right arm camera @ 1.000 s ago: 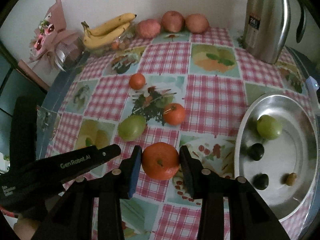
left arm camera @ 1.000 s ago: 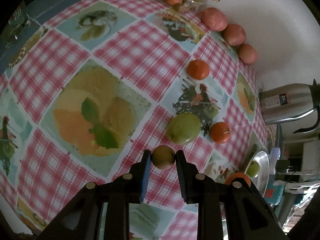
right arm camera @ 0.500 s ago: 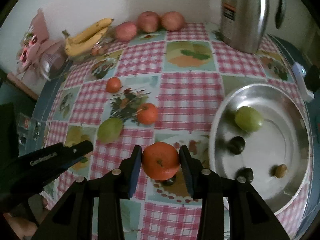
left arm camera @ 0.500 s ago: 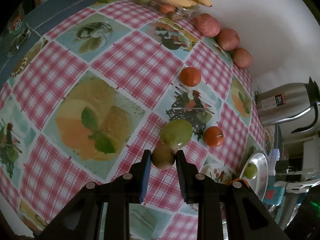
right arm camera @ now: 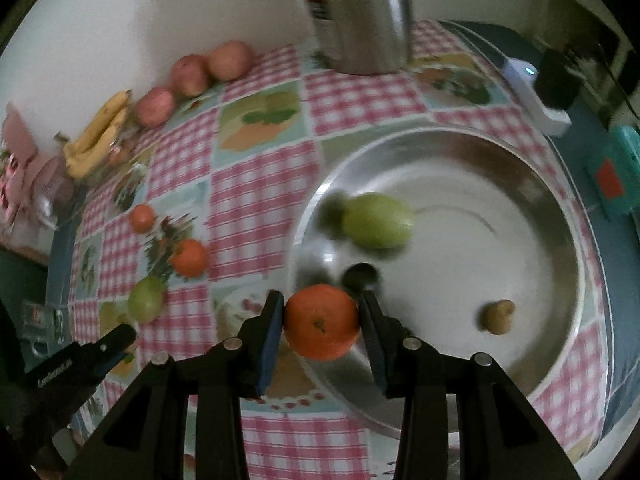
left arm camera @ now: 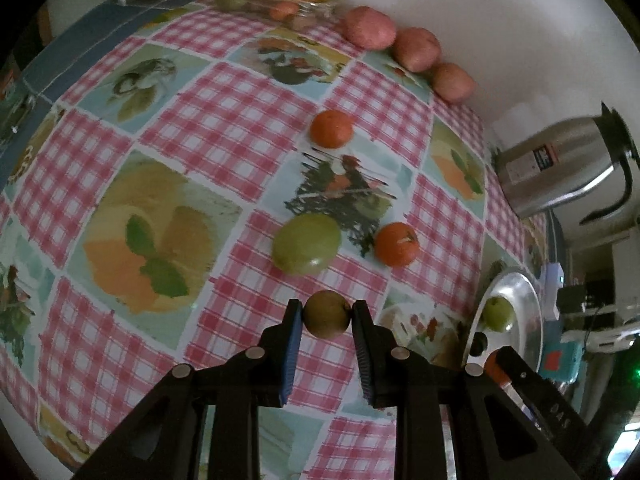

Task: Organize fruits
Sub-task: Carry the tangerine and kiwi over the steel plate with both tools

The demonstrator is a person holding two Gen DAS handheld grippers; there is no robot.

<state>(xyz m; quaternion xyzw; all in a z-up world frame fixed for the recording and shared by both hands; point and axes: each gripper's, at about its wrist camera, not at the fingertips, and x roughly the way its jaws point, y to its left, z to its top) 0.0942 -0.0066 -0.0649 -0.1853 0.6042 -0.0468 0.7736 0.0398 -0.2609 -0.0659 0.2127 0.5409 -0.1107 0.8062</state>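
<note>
Right gripper (right arm camera: 322,322) is clamped on an orange (right arm camera: 321,321), held above the near rim of the steel bowl (right arm camera: 576,272). Left gripper (left arm camera: 326,320) is pinched on a small brownish fruit (left arm camera: 326,314), held over the checked tablecloth (left arm camera: 224,120), well short of the bowl, beside a green fruit (left arm camera: 306,244).

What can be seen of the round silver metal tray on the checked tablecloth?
The round silver metal tray is shallow and shiny, with a raised rim, lying flat on the red checked tablecloth. Inside lie a green fruit, a dark fruit and a small brown fruit, apart from one another.
</note>
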